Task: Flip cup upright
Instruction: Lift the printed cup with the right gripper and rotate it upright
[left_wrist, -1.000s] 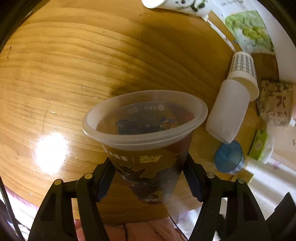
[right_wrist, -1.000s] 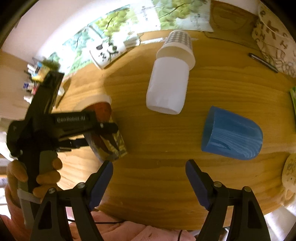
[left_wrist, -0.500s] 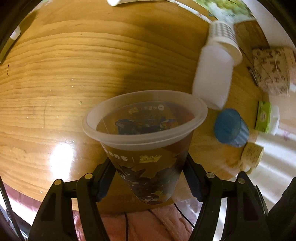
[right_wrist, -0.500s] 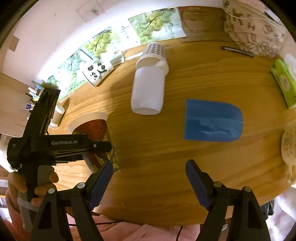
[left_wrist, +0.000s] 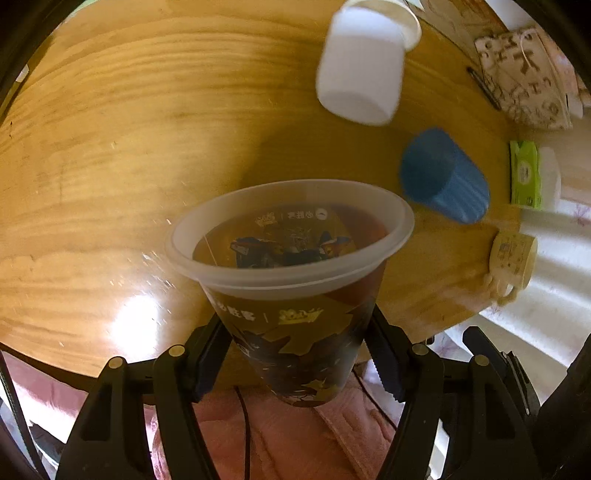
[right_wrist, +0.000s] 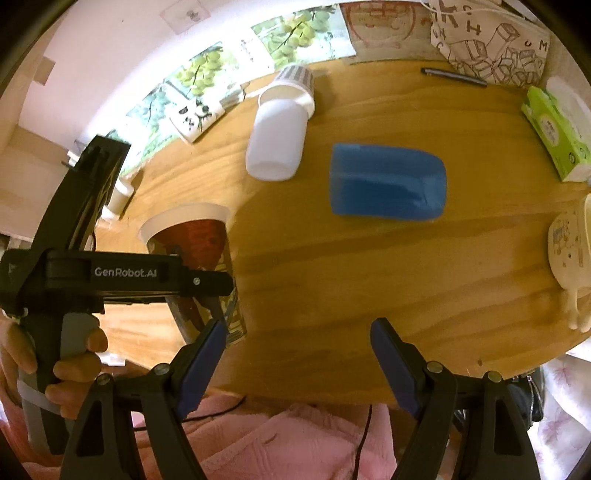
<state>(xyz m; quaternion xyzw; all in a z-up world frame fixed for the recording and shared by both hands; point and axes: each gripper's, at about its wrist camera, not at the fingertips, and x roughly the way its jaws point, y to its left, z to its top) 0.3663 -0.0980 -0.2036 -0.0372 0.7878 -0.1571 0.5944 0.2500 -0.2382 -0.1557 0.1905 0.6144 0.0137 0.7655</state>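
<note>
My left gripper (left_wrist: 297, 354) is shut on a printed plastic cup (left_wrist: 295, 291) with a frosted rim, held mouth up above the near edge of the round wooden table (left_wrist: 110, 147). The same cup (right_wrist: 199, 258) and left gripper (right_wrist: 210, 288) show at the left of the right wrist view. A blue cup (right_wrist: 388, 182) lies on its side mid-table, also in the left wrist view (left_wrist: 443, 181). A white cup (right_wrist: 277, 142) lies on its side behind it. My right gripper (right_wrist: 297, 354) is open and empty above the table's near edge.
A checked paper cup (right_wrist: 295, 79) lies nested against the white one. A panda mug (right_wrist: 195, 118), a pen (right_wrist: 454, 77), a patterned bag (right_wrist: 491, 40), a green tissue pack (right_wrist: 554, 133) and a cream mug (right_wrist: 569, 251) ring the table's far and right edges.
Both grippers have pulled back toward the table's near edge. The left gripper still holds the printed cup upright and has swung right, so the blue and white cups now sit closer to centre.
</note>
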